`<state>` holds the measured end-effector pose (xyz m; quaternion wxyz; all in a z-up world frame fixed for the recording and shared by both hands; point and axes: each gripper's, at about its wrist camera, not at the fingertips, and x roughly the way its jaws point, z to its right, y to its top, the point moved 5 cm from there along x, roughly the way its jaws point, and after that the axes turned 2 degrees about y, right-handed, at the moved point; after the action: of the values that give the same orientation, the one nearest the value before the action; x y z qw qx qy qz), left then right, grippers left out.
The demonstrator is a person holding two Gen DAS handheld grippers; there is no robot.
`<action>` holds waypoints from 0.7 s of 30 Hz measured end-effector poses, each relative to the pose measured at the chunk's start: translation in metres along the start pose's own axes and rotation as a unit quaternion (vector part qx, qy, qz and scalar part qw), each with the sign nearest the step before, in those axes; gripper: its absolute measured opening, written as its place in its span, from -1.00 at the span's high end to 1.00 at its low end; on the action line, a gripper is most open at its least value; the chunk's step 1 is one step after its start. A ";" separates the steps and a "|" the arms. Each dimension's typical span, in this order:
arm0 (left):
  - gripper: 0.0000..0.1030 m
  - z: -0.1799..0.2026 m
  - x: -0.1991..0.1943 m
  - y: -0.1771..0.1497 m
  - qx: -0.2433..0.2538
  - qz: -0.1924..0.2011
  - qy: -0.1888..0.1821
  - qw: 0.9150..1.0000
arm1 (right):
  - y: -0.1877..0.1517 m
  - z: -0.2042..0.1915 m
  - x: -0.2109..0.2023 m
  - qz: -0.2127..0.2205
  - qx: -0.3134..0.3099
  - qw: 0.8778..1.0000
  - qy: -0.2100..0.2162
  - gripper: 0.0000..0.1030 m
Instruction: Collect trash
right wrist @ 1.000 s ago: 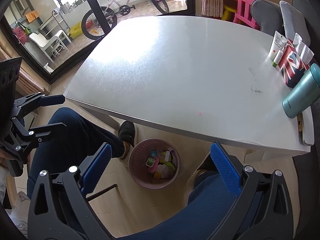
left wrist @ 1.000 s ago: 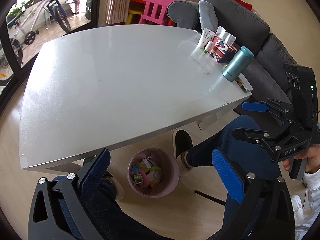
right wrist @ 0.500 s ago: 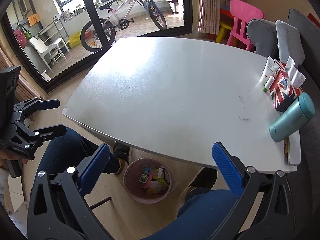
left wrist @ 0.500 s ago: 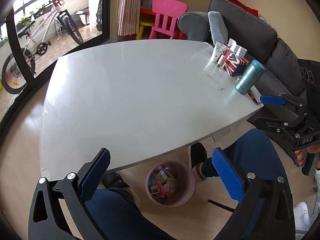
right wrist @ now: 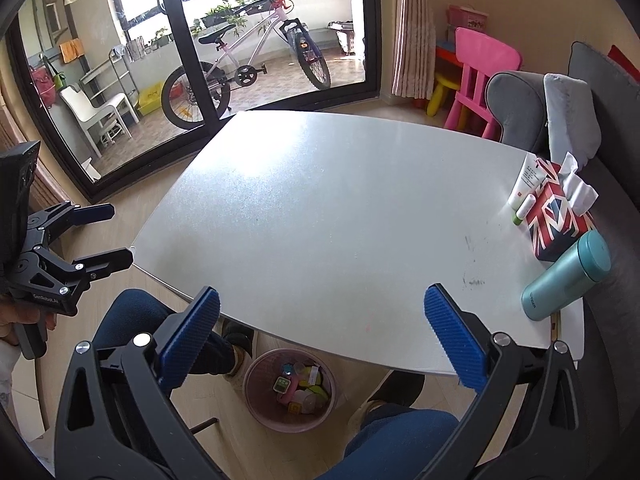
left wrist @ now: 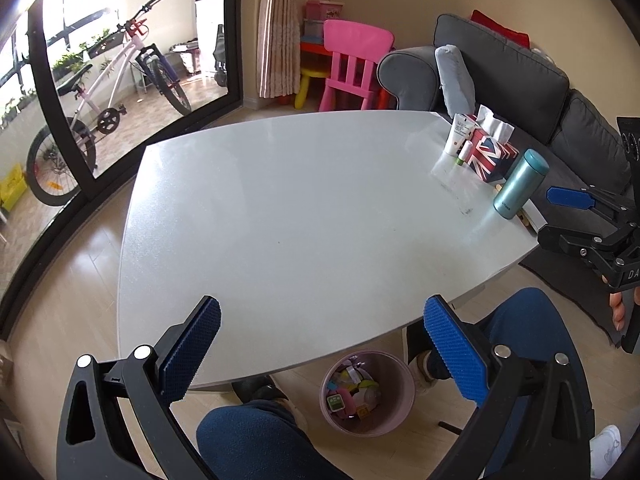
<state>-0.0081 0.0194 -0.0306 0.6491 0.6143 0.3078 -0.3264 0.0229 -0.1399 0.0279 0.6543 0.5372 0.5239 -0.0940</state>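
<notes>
Pink trash bin (left wrist: 367, 394) sat on the floor under the white surface (left wrist: 304, 216), holding colourful scraps. My left hand-held gripper (left wrist: 322, 354) and right hand-held gripper (right wrist: 322, 340) both gaped wide, grasping nothing.

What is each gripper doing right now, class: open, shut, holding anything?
Left gripper: open, holding nothing.
Right gripper: open, holding nothing.
</notes>
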 end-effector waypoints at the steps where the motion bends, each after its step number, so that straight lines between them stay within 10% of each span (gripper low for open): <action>1: -0.90 0.000 -0.002 0.002 0.001 0.002 0.002 1.000 | 0.002 0.000 -0.002 0.003 -0.002 1.000 0.000 -0.94; 21: -0.90 -0.012 -0.033 0.036 -0.006 0.040 0.023 0.999 | 0.028 -0.007 -0.026 0.049 -0.013 0.999 0.005 -0.94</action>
<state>0.0014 0.0342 0.0166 0.6579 0.6300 0.2994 -0.2839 0.0267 -0.1351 0.0663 0.6623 0.5544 0.5013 -0.0519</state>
